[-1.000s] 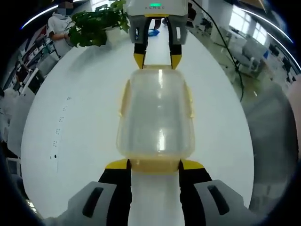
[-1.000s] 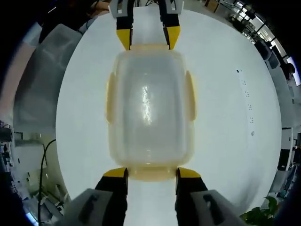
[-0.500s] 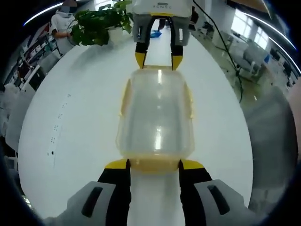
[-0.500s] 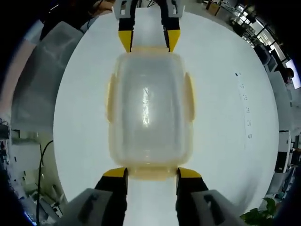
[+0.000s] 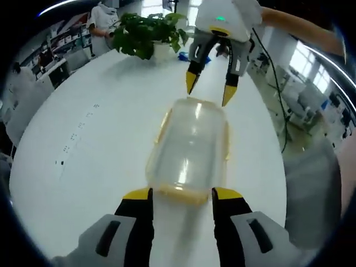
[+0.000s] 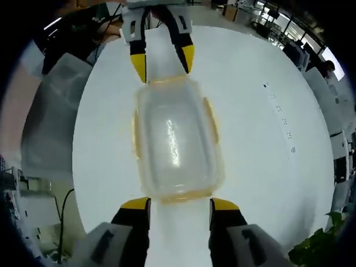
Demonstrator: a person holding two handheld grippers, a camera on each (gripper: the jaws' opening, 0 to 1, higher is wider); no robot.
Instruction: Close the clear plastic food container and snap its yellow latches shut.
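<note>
1. White round surface [image 5: 83, 167] carries the clear food container [image 5: 189, 147], lid on, near mid-surface.
2. Container lies lengthwise betw. the two hand-held grippers; nothing visible inside it. Yellow latches [image 6: 208, 114] along its long sides; can't tell if snapped.
3. Left hand-held gripper [image 5: 181, 194]: jaws wide apart, tips flanking container's near end, holding nothing.
4. Right hand-held gripper [image 6: 179, 203]: jaws wide apart at the opp. end, nothing gripped.
5. Potted plant [image 5: 147, 33] at far edge.

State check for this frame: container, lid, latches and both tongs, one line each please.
Clear plastic food container: upright on round white table, lid on.
Yellow latches: folded down against the sides.
Left tongs: open, at one end.
Right tongs: open, at the opposite end.
</note>
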